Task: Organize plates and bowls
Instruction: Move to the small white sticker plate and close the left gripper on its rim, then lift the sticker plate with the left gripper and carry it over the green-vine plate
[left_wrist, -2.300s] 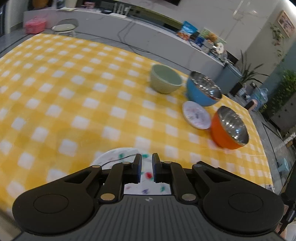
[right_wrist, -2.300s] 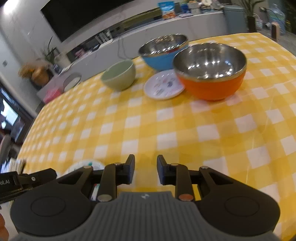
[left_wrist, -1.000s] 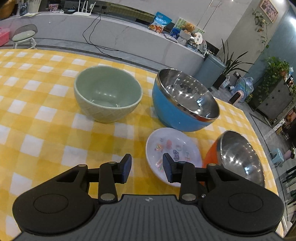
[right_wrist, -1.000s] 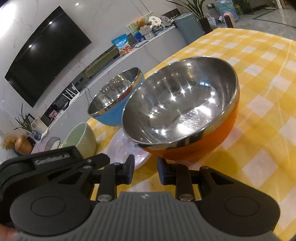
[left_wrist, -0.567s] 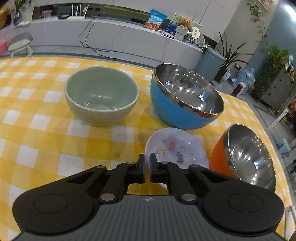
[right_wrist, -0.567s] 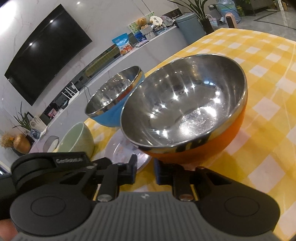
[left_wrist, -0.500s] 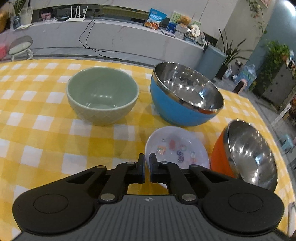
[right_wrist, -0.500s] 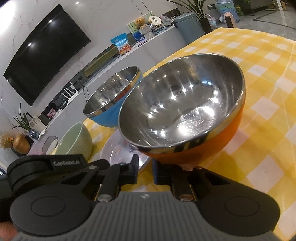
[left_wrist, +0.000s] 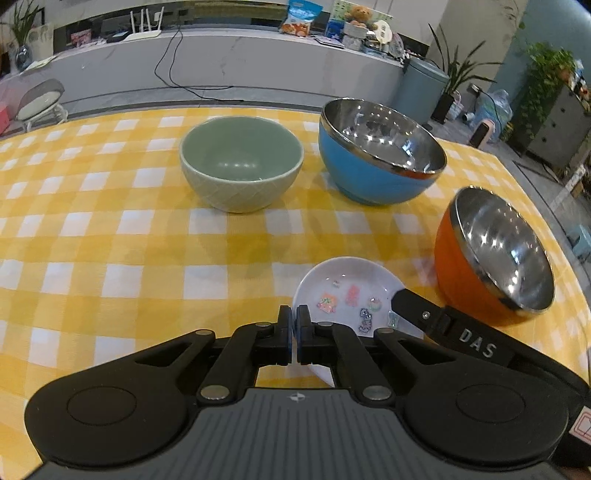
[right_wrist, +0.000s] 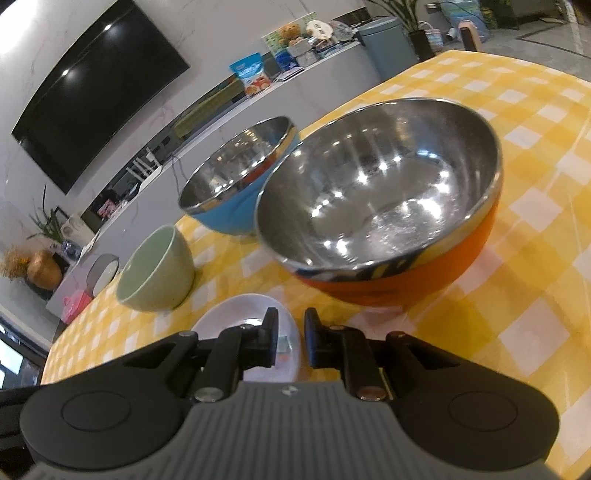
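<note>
A small white plate (left_wrist: 351, 291) with printed pictures is lifted off the yellow check tablecloth (left_wrist: 110, 229). My left gripper (left_wrist: 294, 334) is shut on its left rim. My right gripper (right_wrist: 290, 341) is open, its jaws astride the plate's right edge (right_wrist: 236, 317); one of its fingers (left_wrist: 417, 306) shows over the plate in the left wrist view. The orange steel-lined bowl (left_wrist: 491, 254) (right_wrist: 380, 206) stands just right of the plate. The blue steel-lined bowl (left_wrist: 376, 155) (right_wrist: 236, 177) and the green ceramic bowl (left_wrist: 240, 162) (right_wrist: 157, 269) stand farther back.
A long grey counter (left_wrist: 221, 62) with snack bags and cables runs behind the table. A black TV (right_wrist: 96, 88) hangs on the wall. A grey bin (left_wrist: 421, 88) and plants stand past the table's far right corner.
My left gripper shut on the small plate's rim and pulled it back, away from the blue and orange bowls. My right gripper narrowed at the orange bowl, then opened and now straddles the plate's edge.
</note>
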